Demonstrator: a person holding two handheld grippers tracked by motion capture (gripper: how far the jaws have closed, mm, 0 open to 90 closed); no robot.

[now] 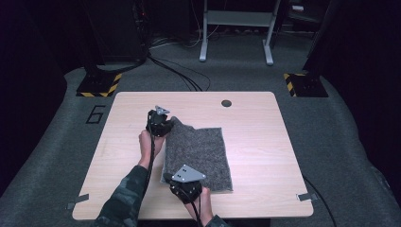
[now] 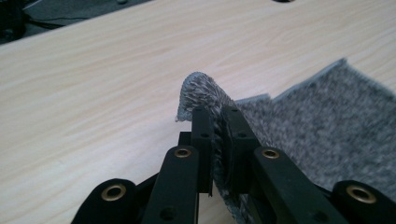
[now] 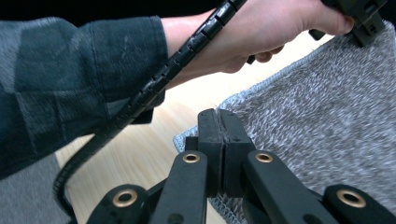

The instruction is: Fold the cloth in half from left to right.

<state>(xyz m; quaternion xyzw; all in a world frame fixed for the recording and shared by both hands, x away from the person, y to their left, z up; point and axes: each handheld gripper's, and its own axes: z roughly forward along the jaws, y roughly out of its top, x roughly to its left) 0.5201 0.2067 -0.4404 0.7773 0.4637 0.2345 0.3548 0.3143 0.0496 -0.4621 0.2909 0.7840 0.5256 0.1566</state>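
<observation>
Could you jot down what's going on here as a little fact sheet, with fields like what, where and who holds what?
Thing handled: grey cloth, lying on the wooden table
Left gripper: shut on the cloth's far left corner, which curls up over its tips
Right gripper: shut on the cloth's near left corner
Cloth's right side: flat on the table
Hands: one on each gripper, left hand farther out
Floor behind: cables, a metal stand

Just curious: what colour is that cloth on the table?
Mottled grey, flecked dark and light; the cloth shows best in the left gripper view.
</observation>
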